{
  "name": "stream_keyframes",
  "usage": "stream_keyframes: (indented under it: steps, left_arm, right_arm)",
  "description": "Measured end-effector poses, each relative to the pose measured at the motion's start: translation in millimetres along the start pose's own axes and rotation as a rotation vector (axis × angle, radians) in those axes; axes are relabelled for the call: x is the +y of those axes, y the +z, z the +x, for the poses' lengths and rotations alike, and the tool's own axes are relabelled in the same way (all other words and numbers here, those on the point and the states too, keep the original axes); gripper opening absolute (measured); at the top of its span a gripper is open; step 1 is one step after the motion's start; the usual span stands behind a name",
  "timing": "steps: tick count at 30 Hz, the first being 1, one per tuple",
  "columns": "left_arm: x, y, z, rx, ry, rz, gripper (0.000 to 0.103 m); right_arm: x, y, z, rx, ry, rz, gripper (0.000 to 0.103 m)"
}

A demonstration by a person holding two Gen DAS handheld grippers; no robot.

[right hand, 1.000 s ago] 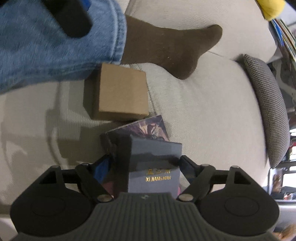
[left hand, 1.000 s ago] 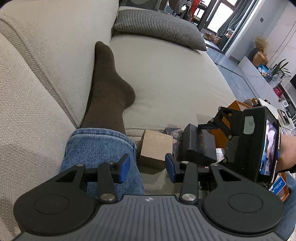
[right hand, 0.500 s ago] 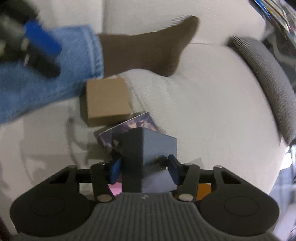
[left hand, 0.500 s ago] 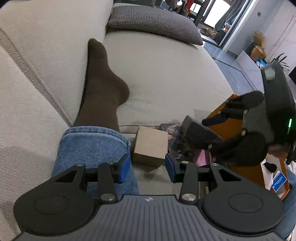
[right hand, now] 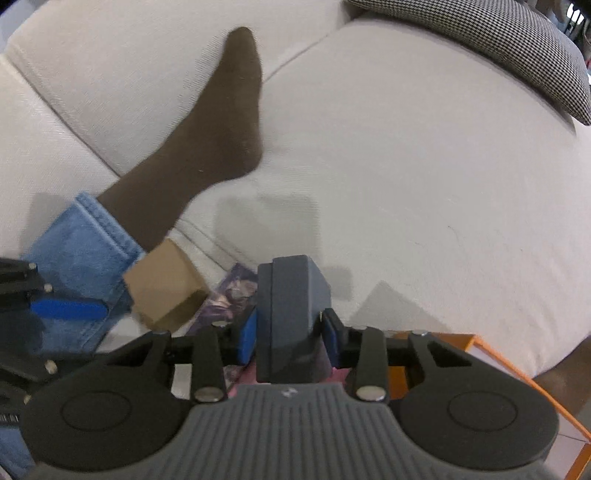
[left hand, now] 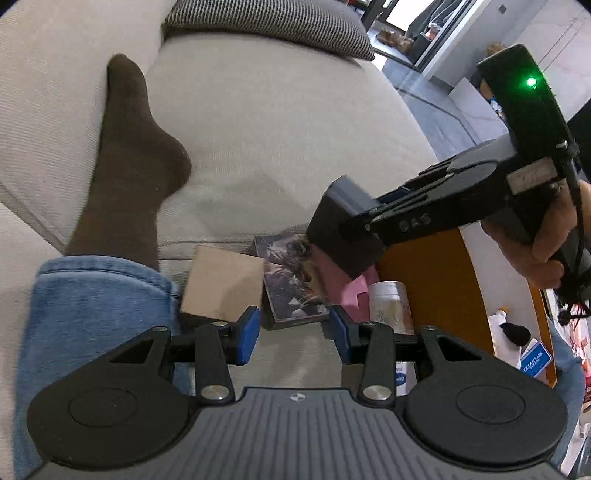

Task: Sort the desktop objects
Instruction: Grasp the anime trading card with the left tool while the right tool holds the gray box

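My right gripper (right hand: 290, 332) holds a dark grey-blue box (right hand: 291, 306) lifted off the sofa; its blue pads press the box's two sides and the jaws are still closing on it. From the left wrist the same box (left hand: 341, 229) hangs above a pink item (left hand: 343, 286). A brown cardboard box (left hand: 221, 284) and a flat box with a dark printed picture (left hand: 291, 280) lie on the sofa seat. My left gripper (left hand: 293, 332) hovers open just in front of the picture box, with nothing between its fingers.
A person's leg in jeans (left hand: 92, 314) with a brown sock (left hand: 129, 162) lies along the sofa, left of the cardboard box. An orange box (left hand: 436, 280) and a white can (left hand: 391, 302) stand at the right. A checked cushion (left hand: 266, 26) lies far back.
The right gripper closed on the dark box, rolled it onto its narrow side and lifted it. The left gripper moved forward and down toward the picture box, staying open.
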State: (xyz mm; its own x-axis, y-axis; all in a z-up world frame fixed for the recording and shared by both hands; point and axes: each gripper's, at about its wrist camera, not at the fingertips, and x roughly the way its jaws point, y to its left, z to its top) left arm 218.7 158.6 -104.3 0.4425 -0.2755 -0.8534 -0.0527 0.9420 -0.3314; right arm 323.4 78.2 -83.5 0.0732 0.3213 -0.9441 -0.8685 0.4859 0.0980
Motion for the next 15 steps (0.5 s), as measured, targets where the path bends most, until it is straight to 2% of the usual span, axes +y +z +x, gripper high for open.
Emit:
stream_keyframes:
  steps: [3,10,15]
  left_arm:
    - [-2.8,3.0,11.6,0.017,0.013,-0.033,0.047]
    - [-12.5,7.9,38.4,0.066,0.085,-0.089,0.050]
    - [-17.6,12.8,55.4,0.077,0.121,-0.142,0.060]
  right_arm:
    - [0.1,-1.3,13.3,0.029,-0.049,-0.011,0.036]
    - [-7.4,-10.2,-17.0,-0.062,0.029,0.020,0.035]
    - [-5.5,-20.0,-41.9,-0.116,0.054,0.000,0.035]
